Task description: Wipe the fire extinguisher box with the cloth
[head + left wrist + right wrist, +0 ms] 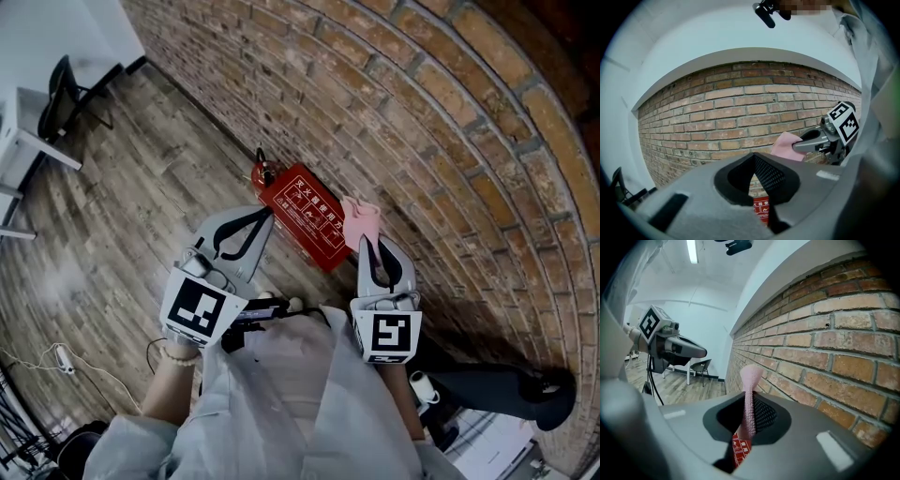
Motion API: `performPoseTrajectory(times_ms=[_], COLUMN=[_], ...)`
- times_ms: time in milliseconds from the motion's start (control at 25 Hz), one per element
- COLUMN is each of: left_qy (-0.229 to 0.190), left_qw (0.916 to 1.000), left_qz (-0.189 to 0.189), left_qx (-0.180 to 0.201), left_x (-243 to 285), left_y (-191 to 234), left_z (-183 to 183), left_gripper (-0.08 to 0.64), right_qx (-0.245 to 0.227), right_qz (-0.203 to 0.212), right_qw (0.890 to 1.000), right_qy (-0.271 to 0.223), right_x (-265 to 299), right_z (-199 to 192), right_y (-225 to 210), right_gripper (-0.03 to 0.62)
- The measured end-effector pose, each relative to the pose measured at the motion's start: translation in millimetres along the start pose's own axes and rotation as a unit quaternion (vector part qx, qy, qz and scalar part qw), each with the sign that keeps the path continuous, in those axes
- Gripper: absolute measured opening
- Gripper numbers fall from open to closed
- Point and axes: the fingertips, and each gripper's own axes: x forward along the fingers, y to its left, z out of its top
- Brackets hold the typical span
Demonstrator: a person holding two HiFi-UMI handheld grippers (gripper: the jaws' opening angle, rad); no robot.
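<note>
1. Fire extinguisher box (305,214): a red box with white print. It lies on the wooden floor (141,169) at the foot of the brick wall (422,122), ahead of both tools. A black handle shows at its far end.
2. Right hand-held gripper (364,240): its jaws are pressed together on the cloth (361,223). In the head view the tips sit just beside the near right end of the box. In the right gripper view (749,401) the pink cloth (751,376) rises as a narrow fold between the dark pads. The red box (740,446) shows below, through the gap.
3. Cloth: pink and bunched above the jaw tips. In the head view it hangs over the right end of the box. Whether it touches the box cannot be told. The left gripper view shows it (787,144) against the bricks at the tip of the right tool.
4. Left hand-held gripper (265,215): its jaws are closed tip to tip with nothing between them. The tips are at the near left edge of the box. In its own view (753,158) the pads meet at a point, and a strip of the box (761,209) shows beneath.
5. Marker cubes: one on each tool, left (199,307) and right (389,335), next to the person's pale sleeves.
6. Surroundings: a dark chair (61,98) stands well apart at the upper left. A white cable (61,356) lies on the floor at the lower left.
</note>
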Motion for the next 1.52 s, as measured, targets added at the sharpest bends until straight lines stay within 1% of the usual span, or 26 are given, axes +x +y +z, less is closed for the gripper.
performPoseTrajectory(times_ms=[320,520,680,1520], left_qy=[0.002,0.003,0.001,0.002], left_qw=[1.0000,1.0000,1.0000,1.0000], left_qz=[0.001,0.004,0.005,0.008], left_qx=[0.003,0.006,0.004,0.003], left_x=[0,-3,-3,-6], left_y=[-1,-2,-2,-3], left_z=[-1,-2,-1,-3], left_gripper=[0.000,0.000,0.000,0.000], right_qx=[0.013,0.016,0.025,0.024], right_qz=[0.006,0.013,0.017,0.022], right_qw=[1.000,1.000,1.000,0.999], right_qy=[0.008,0.002,0.006,0.010], right_x=[3,2,2,2], right_z=[-4,0,-4,-8], right_y=[2,6,8,11], right_gripper=[0.028,0.028,0.026,0.026])
